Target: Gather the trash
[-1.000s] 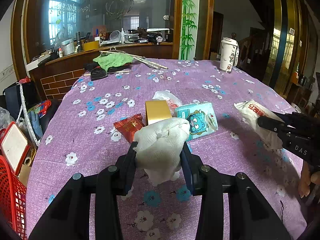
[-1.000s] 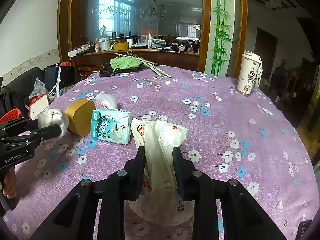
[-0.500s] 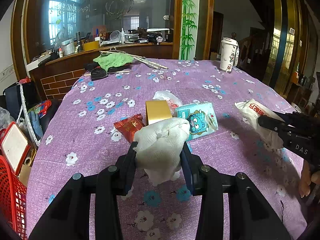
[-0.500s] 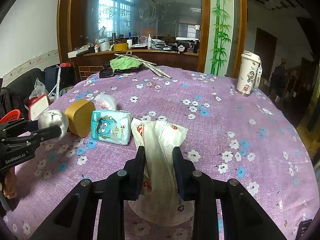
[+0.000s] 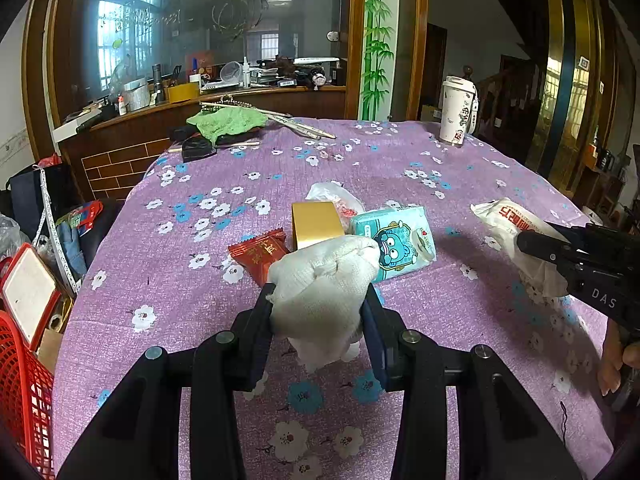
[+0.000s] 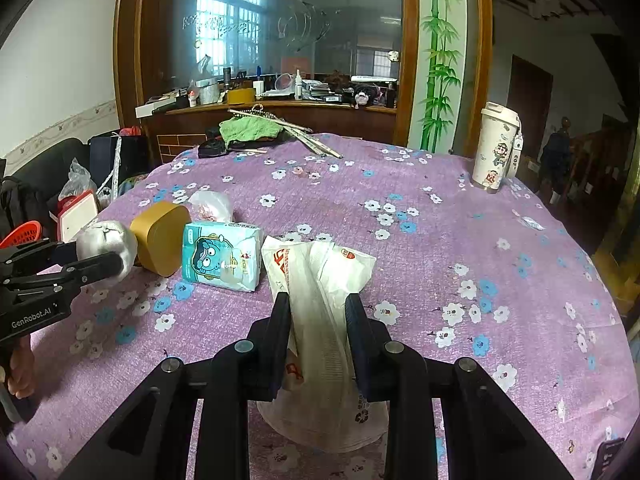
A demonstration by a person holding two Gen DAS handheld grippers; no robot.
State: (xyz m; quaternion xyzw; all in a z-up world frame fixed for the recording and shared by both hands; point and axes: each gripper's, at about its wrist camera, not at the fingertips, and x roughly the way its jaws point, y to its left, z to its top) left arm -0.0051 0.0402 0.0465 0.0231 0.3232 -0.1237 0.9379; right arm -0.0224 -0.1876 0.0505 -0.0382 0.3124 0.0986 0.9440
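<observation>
Soft daylight, sharp focus, strong fisheye bending and dark corners.

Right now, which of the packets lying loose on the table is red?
The flat red snack packet, left of the gold box. The tissue pack is teal and the crumpled plastic bag is clear.

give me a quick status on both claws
Left claw shut on white wad. Right claw shut on white bag. Nothing blocking.

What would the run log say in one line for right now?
left gripper: shut on crumpled white tissue | right gripper: shut on white plastic bag | still on table: red snack wrapper
</observation>
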